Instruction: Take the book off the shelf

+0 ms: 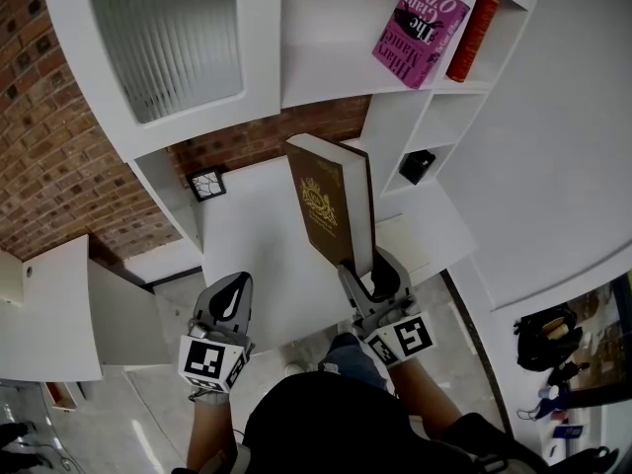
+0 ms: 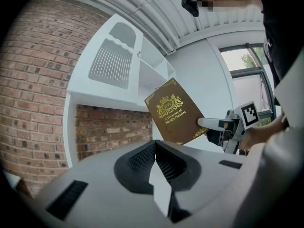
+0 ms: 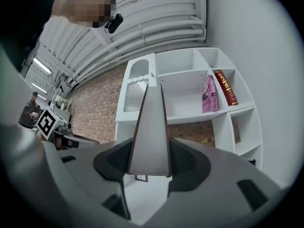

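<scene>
A thick brown book (image 1: 331, 210) with a gold crest on its cover is held out in front of the white shelf unit (image 1: 326, 62), off its shelves. My right gripper (image 1: 373, 276) is shut on the book's lower end; in the right gripper view its page edge (image 3: 149, 137) stands upright between the jaws. In the left gripper view the brown book (image 2: 175, 112) hangs tilted to the right. My left gripper (image 1: 229, 299) is shut on nothing, left of the book, its pads (image 2: 142, 159) pressed together.
A magenta book (image 1: 420, 33) and a red book (image 1: 472, 36) lean on the upper right shelf. A cabinet door with ribbed glass (image 1: 168, 38) is at upper left. A white counter (image 1: 267, 245) lies below, with a small black frame (image 1: 206, 184) at its back and a dark object (image 1: 418, 164) in a lower cubby.
</scene>
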Demonstrator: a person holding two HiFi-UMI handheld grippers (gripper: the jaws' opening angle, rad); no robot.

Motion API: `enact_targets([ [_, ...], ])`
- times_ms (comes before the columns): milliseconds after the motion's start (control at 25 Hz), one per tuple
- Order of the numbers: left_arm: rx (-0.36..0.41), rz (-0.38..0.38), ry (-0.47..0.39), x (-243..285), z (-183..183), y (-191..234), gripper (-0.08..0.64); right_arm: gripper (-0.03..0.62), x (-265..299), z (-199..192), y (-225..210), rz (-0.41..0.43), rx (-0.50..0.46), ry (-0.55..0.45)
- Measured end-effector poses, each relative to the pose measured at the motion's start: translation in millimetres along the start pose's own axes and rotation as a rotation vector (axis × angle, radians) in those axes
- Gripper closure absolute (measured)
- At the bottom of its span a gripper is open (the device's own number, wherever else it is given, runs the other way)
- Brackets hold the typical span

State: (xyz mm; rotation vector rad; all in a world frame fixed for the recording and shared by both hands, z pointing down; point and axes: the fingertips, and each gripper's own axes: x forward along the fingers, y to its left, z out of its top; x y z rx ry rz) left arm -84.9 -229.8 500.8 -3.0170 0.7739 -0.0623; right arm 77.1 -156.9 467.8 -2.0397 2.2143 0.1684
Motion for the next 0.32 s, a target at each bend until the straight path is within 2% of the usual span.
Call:
enact_targets([
  [320,0.013,-0.007,0.006,-1,0,-8,0.551,0.367,-11,4,-7,-0.015,0.008,-0.015],
])
